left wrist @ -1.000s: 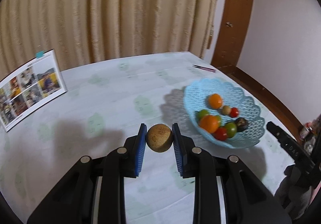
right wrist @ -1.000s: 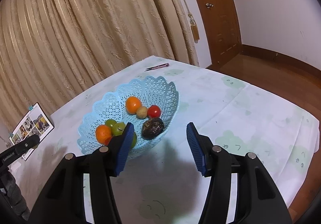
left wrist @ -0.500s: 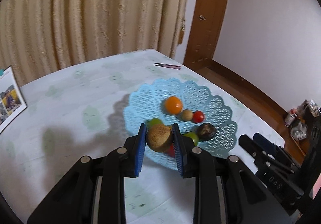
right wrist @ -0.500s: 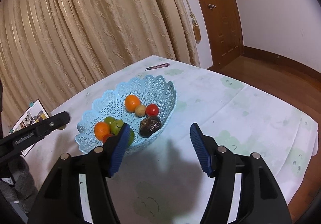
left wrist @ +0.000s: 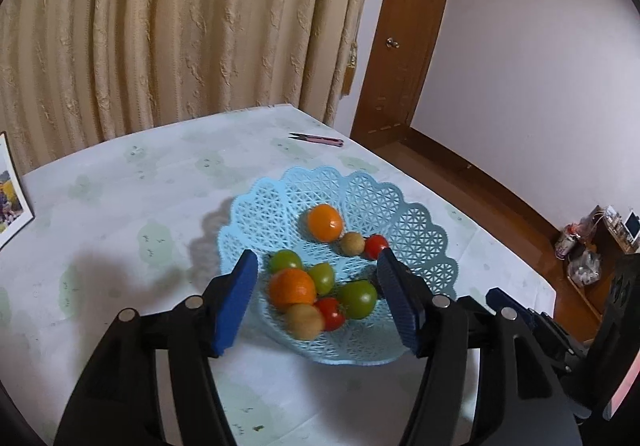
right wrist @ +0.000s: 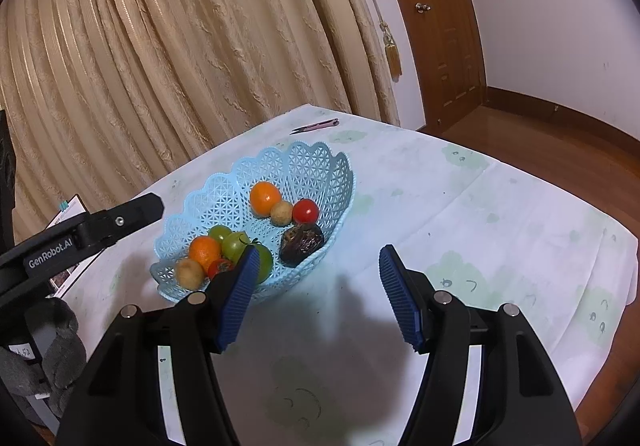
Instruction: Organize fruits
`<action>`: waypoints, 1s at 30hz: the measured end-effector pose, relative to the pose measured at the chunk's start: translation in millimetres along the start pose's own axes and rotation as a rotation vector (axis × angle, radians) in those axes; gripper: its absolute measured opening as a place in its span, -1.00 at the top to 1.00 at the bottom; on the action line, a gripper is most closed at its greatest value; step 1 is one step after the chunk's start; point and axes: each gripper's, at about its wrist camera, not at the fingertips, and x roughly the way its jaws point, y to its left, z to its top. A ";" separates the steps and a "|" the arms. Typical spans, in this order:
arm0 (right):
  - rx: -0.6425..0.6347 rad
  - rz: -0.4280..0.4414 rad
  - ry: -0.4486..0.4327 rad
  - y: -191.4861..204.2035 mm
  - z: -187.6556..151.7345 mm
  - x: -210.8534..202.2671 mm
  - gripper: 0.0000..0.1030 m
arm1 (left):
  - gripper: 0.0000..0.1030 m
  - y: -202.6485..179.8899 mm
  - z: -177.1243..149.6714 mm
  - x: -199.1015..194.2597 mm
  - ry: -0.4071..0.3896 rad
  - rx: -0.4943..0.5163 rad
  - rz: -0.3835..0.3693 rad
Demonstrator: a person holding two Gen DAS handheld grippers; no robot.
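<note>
The round tan-brown fruit (left wrist: pixel 305 321) lies blurred in the scalloped light-blue plastic lattice basket (left wrist: pixel 412 224), at its near rim beside a red tomato (left wrist: pixel 331 312). My left gripper (left wrist: pixel 316 304) tilts down over it, jaws just opened, wide and empty. My right gripper (right wrist: pixel 316 286) hangs wide above the tablecloth's bare near edge.
</note>
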 end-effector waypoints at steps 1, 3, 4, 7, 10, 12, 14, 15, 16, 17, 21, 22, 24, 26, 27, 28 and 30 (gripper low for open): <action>0.000 0.000 0.001 0.1 -0.2 -0.1 -0.25 | -0.27 2.5 0.0 -1.6 -0.005 -0.003 0.009; 0.001 -0.001 -0.001 0.4 -1.0 -1.2 -0.30 | -0.41 9.0 -0.2 -7.1 -0.024 -0.009 0.035; 0.001 -0.002 -0.002 0.8 -1.4 -1.8 -0.33 | -0.49 10.9 -0.1 -9.2 -0.030 -0.010 0.043; 0.002 -0.003 -0.003 2.2 -1.9 -3.2 -0.33 | -0.60 19.6 0.1 -17.3 -0.052 -0.009 0.092; 0.001 -0.001 -0.002 4.5 -1.9 -4.0 -0.33 | -0.69 30.6 1.0 -28.4 -0.074 -0.023 0.119; -0.001 0.002 -0.002 7.2 -2.3 -5.2 -0.34 | -0.73 38.0 1.3 -36.9 -0.089 -0.033 0.147; -0.004 0.006 -0.003 10.8 -2.6 -7.3 -0.37 | -0.77 45.6 1.1 -44.8 -0.100 -0.043 0.181; -0.006 0.008 -0.005 13.0 -2.5 -8.6 -0.45 | -0.78 48.5 1.0 -47.8 -0.103 -0.047 0.190; -0.009 0.009 -0.009 15.1 -2.6 -10.2 -0.50 | -0.79 52.7 0.0 -51.7 -0.105 -0.055 0.201; -0.011 0.009 -0.012 16.6 -2.8 -11.2 -0.50 | -0.80 55.5 -0.8 -53.8 -0.106 -0.061 0.209; -0.019 0.016 -0.013 23.2 -2.7 -15.7 -0.51 | -0.86 66.1 -6.3 -62.8 -0.107 -0.076 0.229; -0.021 0.017 -0.013 24.8 -2.9 -16.8 -0.52 | -0.87 67.5 -8.0 -64.6 -0.106 -0.076 0.234; -0.024 0.021 -0.014 28.3 -3.2 -18.5 -0.56 | -0.88 69.9 -12.8 -68.3 -0.104 -0.069 0.249; -0.028 0.022 -0.013 32.0 -3.9 -19.9 -0.59 | -0.88 70.8 -17.1 -70.1 -0.100 -0.061 0.259; -0.031 0.024 -0.013 34.1 -4.4 -20.5 -0.60 | -0.88 71.4 -19.0 -70.1 -0.097 -0.060 0.260; -0.036 0.025 -0.012 36.9 -5.0 -21.4 -0.60 | -0.89 71.9 -20.5 -70.6 -0.094 -0.062 0.258; -0.042 0.026 -0.013 41.1 -5.8 -22.7 -0.62 | -0.89 72.7 -24.1 -70.8 -0.089 -0.063 0.256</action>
